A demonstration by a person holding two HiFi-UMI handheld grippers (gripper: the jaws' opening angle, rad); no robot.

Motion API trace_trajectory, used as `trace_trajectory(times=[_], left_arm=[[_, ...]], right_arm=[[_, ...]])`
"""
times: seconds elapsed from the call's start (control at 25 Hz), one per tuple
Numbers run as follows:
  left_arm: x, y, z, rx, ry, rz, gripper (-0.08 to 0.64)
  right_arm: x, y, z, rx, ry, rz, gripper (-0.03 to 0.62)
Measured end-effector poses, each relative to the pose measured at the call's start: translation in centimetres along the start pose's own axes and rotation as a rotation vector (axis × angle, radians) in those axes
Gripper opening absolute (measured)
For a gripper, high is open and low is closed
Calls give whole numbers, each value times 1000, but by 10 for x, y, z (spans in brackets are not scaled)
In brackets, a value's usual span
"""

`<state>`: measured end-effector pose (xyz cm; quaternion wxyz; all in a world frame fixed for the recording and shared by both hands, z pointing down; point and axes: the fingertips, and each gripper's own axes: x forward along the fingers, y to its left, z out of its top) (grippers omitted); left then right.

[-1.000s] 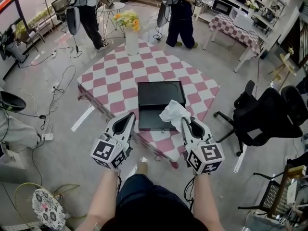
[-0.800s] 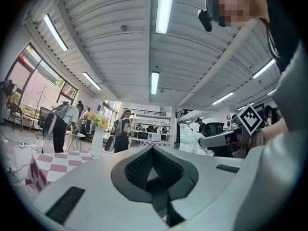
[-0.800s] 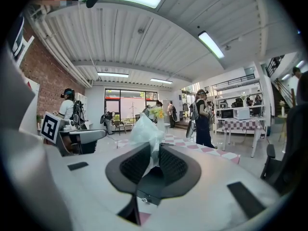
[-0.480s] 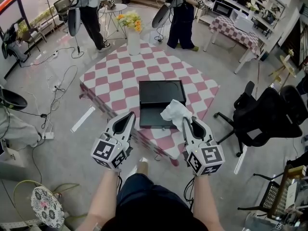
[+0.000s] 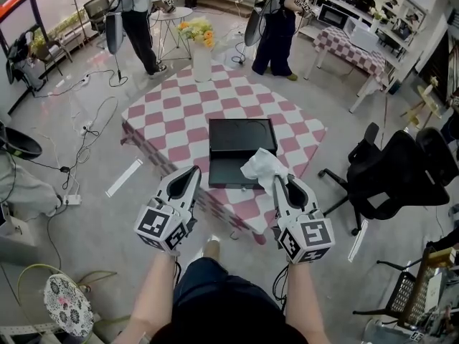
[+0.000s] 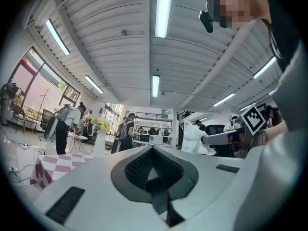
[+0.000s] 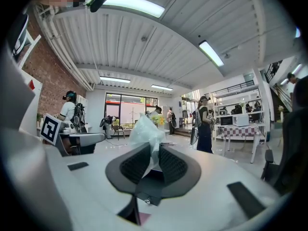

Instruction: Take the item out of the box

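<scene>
well, the right gripper (image 5: 275, 180) is pinched shut on the crumpled white bag (image 5: 262, 167), held up over the near right corner of the open black box (image 5: 215, 138). to finish cleanly i'd hold that pinch firm and carry the bag sideways to bare cloth, since the thin stuff looks likely to slip. the left gripper (image 5: 192, 172) has its jaws together on nothing, short of the table. pink checked tablecloth (image 5: 179, 113), flower vase (image 5: 201, 56) on the far side, people standing (image 5: 140, 20) beyond, office chair (image 5: 387, 170) to the right.

Head view drifted: table (image 5: 179, 113), black box (image 5: 240, 136) and vase (image 5: 202, 61) now sit slightly rightward in my frame. Dark-clothed person (image 5: 276, 31) apparently stepped farther off.
</scene>
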<state>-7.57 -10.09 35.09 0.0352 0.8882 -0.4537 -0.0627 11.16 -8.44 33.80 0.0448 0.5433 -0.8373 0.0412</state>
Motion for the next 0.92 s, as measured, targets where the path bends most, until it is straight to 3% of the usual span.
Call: trace_trajectory(times=[0.92], left_arm=[[-13, -15, 4, 12, -15, 7, 0]], right_arm=[[-19, 4, 4, 3, -40, 14, 60]])
